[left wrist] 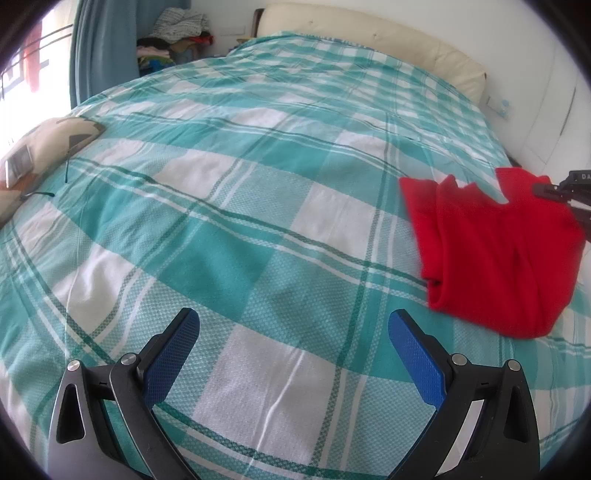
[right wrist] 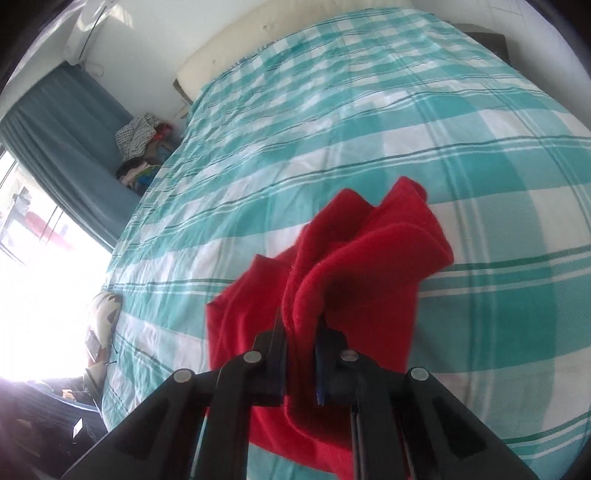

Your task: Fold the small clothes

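Garment (left wrist: 491,254) near bed's (left wrist: 258,184) right edge, its top in right gripper (right wrist: 301,325). Left gripper (left wrist: 293,328) over bed's near middle. Pillow (left wrist: 48,147) at left edge, headboard (left wrist: 369,33) behind.

daylight floods in from the window (right wrist: 33,280), which is blown out to plain white in the right wrist view and along the left rim of the left wrist view. the bedspread (left wrist: 258,192) is bright and evenly lit, with only soft shadows in its creases. the red cloth (right wrist: 332,266) is smeared by motion blur at its edges and casts a faint shadow beside itself. both pictures bulge, fisheye fashion, and go black at the corners, farthest from the window's glare.
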The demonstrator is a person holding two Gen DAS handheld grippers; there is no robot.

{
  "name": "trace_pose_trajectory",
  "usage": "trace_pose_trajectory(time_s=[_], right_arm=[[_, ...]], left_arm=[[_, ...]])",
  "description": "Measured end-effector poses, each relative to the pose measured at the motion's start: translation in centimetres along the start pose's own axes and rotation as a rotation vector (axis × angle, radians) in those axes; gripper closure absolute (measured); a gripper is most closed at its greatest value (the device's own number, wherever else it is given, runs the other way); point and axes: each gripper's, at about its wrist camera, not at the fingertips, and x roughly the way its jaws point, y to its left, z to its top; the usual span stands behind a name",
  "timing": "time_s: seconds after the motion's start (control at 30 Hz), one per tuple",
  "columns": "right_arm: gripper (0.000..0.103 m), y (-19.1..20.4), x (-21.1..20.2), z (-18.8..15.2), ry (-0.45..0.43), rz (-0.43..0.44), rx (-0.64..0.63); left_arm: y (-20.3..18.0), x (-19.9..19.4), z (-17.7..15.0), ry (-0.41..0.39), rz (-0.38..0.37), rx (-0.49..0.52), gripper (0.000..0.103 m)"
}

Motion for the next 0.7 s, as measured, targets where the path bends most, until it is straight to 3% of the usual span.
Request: trace_pose_trajectory(time_s=[0.13, 0.23, 0.3, 0.37, 0.43, 0.47, 0.53, 0.6, 0.63, 0.7], right_arm=[[0.092, 5.8, 6.0, -1.6, 0.058, 0.021, -0.056], [0.091, 7.6, 10.1, -3.8, 0.097, 0.02, -0.058], [0.081, 7.7, 12.3, -4.9, 0.151, 0.109, -0.021], [0.064, 7.3, 13.0, -5.6, 0.206, 0.271, 0.044], [0.043, 7.2, 11.4, -5.6, 0.197, 0.377, 0.058], [0.042, 7.2, 10.3, -5.4, 0.182, 0.409, 0.042], [0.041, 7.3, 7.5, -4.9, 0.134, 0.378, -0.037], [0.041, 7.9, 5.4, -5.0, 0.09, 0.231, -0.185], [0.041, 8.3, 4.9, -5.6, 0.085, 0.183, -0.259], [0.042, 8.7, 5.5, -7.4, 0.132, 0.174, -0.329]], left_arm=[[1.3, 1.1, 0.3, 0.049, -0.025, -0.068, 0.001], [1.8, 1.5, 0.4, 0.063, -0.01, -0.091, 0.001], [1.9, 1.4, 0.4, 0.064, 0.0, -0.096, 0.001], [1.9, 1.2, 0.4, 0.06, -0.001, -0.098, 0.001], [1.8, 1.1, 0.5, 0.055, -0.004, -0.098, 0.001], [1.8, 1.0, 0.5, 0.052, -0.006, -0.098, 0.001], [1.7, 1.0, 0.6, 0.05, -0.009, -0.1, 0.001], [1.5, 1.1, 0.5, 0.056, -0.011, -0.099, 0.001], [1.4, 1.3, 0.4, 0.062, -0.013, -0.096, 0.001], [1.2, 1.5, 0.2, 0.071, -0.012, -0.09, 0.001]])
